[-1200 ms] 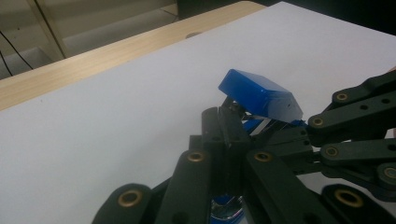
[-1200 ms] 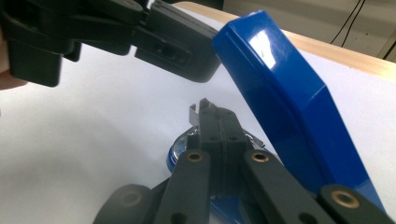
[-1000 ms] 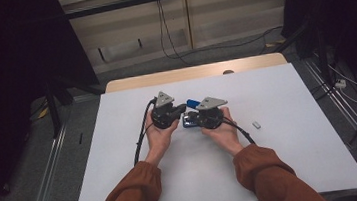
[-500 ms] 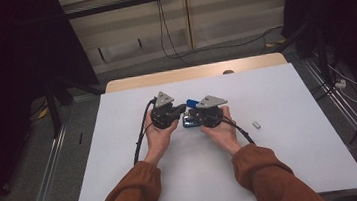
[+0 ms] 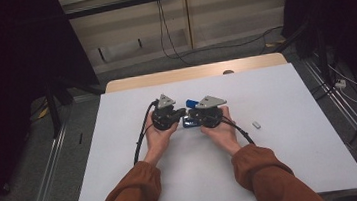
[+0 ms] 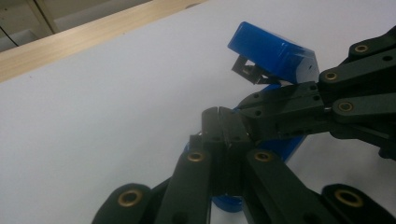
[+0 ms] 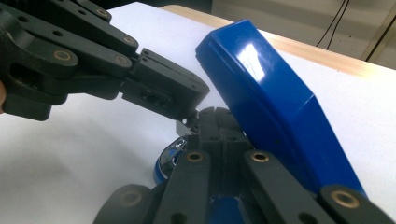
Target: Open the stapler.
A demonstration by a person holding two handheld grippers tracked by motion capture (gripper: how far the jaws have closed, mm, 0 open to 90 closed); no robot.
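The blue stapler (image 5: 191,113) lay on the white surface (image 5: 298,158) near its middle, directly between the two grippers, and its lid (image 7: 266,98) was swung up on its hinge, so that the metal magazine (image 6: 246,70) under the lid's front was exposed. Its long axis was seen to run roughly away from the person, the raised end pointing toward the far wooden edge (image 5: 193,72).

The left gripper (image 6: 223,122) was brought in from the stapler's left and the right gripper (image 7: 219,122) from its right, tip against tip over the base; neither was clearly the nearer. Both pairs of jaws were pressed together, and whether anything thin was pinched between them could not be told.

A small grey piece (image 5: 256,124) lay well apart on the right.

Against the earlier pictures, nothing was found to have shifted.
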